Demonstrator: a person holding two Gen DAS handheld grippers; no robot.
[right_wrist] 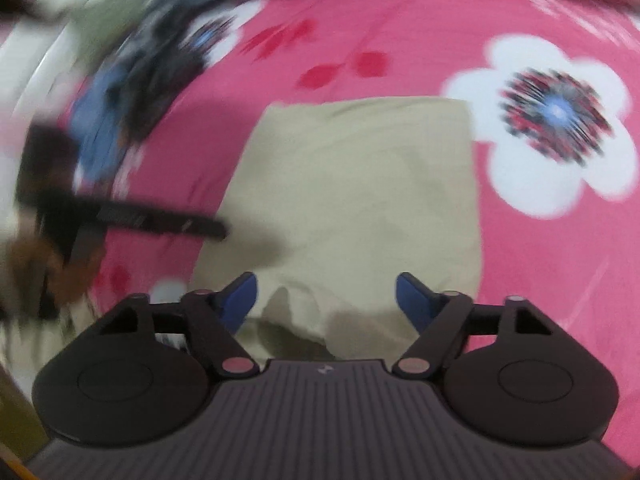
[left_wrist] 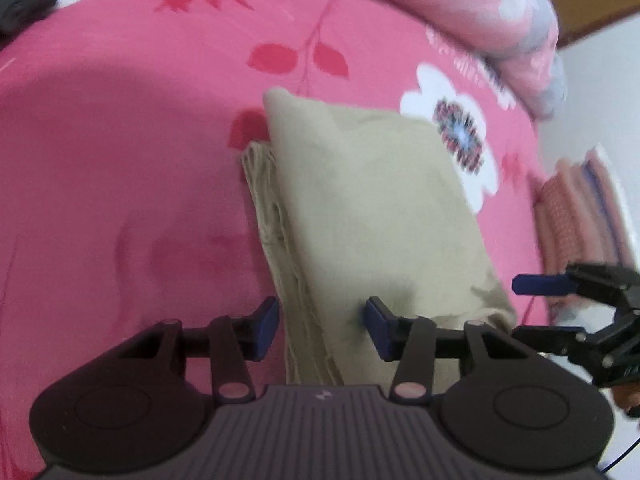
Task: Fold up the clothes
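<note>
1. Left wrist view: folded beige garment [left_wrist: 360,208] lies on pink floral bedsheet [left_wrist: 140,140], several stacked layers visible along its left edge.
2. Left gripper [left_wrist: 323,328] sits over garment's near edge; blue pads part-open, one pad on each side of the layered edge. Right pad looks to touch the cloth, left pad is just beside it; can't tell if they pinch.
3. Right gripper [left_wrist: 536,304] shows at frame right, beside garment's near right corner, jaws apart, nothing btwn them.
4. Right wrist view: same garment [right_wrist: 352,184] centred on sheet [right_wrist: 540,272], approx. rectangular, small crease at near edge.
5. Right gripper [right_wrist: 326,300] hovers over that near edge, jaws fairly wide, no cloth gripped.
6. Left gripper [right_wrist: 192,228] enters from left, blurred, tip at garment's left edge.
7. Dark blurred clothes pile [right_wrist: 140,80] upper left, apart from garment.
</note>
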